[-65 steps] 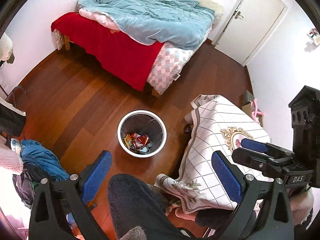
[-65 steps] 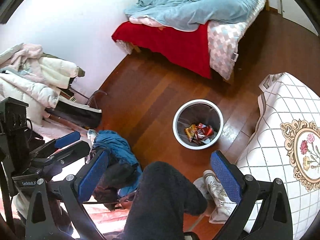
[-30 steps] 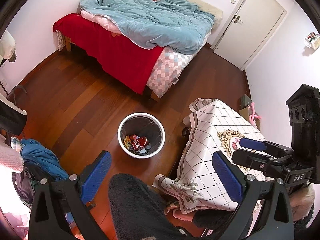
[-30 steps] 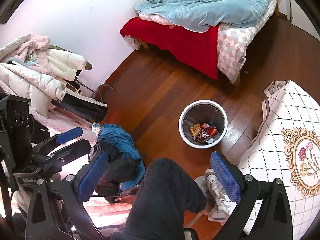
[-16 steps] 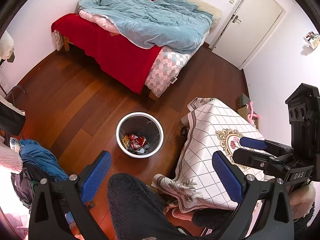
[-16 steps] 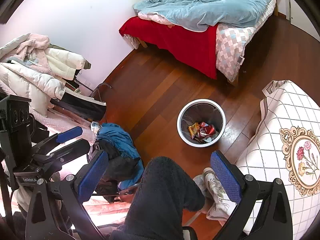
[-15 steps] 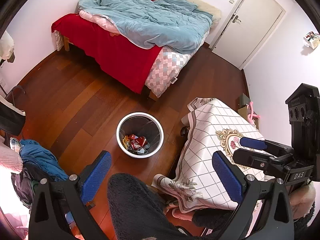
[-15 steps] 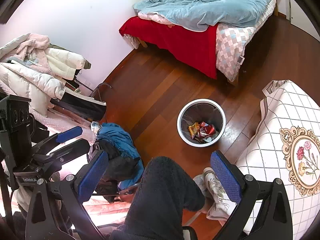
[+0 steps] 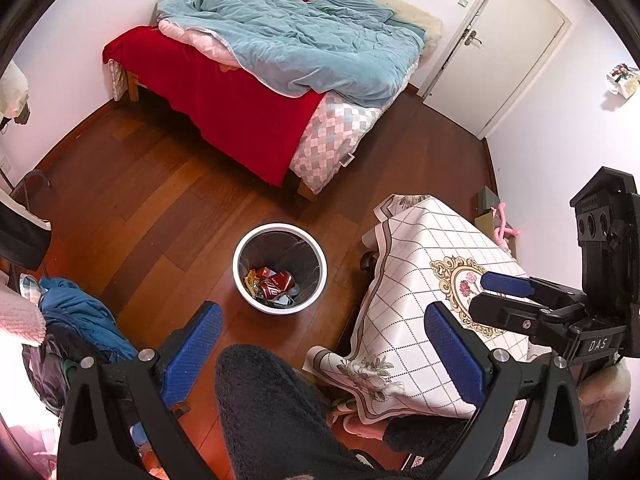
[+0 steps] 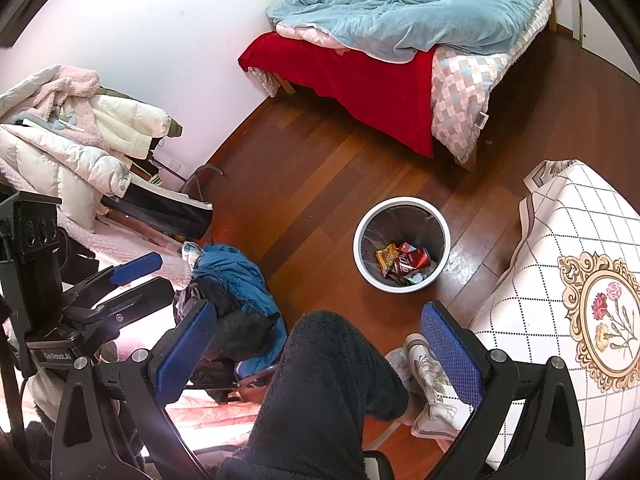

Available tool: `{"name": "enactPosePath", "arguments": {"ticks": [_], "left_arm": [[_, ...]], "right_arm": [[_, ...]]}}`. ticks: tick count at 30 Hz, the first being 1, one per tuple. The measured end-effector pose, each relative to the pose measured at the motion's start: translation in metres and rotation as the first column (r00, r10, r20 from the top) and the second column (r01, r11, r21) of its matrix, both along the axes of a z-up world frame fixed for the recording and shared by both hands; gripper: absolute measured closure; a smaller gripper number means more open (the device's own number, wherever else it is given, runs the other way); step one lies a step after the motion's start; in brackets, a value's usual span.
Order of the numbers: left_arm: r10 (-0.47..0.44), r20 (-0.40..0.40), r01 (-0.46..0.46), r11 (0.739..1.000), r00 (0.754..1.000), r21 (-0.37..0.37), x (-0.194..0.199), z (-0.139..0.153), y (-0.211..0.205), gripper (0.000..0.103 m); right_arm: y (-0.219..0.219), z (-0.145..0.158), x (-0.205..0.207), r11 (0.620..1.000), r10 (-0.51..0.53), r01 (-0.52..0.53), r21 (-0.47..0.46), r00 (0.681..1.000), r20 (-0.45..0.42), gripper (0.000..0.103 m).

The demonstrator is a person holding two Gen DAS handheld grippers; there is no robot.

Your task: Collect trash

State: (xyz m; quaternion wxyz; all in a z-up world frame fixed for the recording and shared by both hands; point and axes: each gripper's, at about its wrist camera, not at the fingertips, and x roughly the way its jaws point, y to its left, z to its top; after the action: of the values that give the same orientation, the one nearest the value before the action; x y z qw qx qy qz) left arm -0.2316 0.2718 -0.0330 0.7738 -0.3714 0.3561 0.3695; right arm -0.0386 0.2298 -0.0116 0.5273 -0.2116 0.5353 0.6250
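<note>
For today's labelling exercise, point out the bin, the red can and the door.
bin [image 9: 248, 240], left wrist view, on its white rim.
red can [image 9: 278, 281], left wrist view, on its side, inside the bin.
door [image 9: 508, 52], left wrist view, on its white panel.

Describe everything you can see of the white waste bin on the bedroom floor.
The waste bin is round and white outside, looks like plastic, and has a dark liner. It stands upright and open on the wooden floor, between the bed and the cloth-covered table, touching neither. Inside lie a red can and crumpled wrappers.
</note>
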Motion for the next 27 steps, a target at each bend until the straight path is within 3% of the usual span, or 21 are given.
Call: {"name": "enactPosePath", "arguments": {"ticks": [27], "left_arm": [[-0.001, 0.008, 0.001, 1.000, 1.000, 0.005, -0.0003, 0.0056, -0.0033, 0.000]], "right_arm": [[0.0037, 0.0072, -0.0015, 1.000, 0.023, -0.023, 0.005, 1.000, -0.008, 0.000]]}}
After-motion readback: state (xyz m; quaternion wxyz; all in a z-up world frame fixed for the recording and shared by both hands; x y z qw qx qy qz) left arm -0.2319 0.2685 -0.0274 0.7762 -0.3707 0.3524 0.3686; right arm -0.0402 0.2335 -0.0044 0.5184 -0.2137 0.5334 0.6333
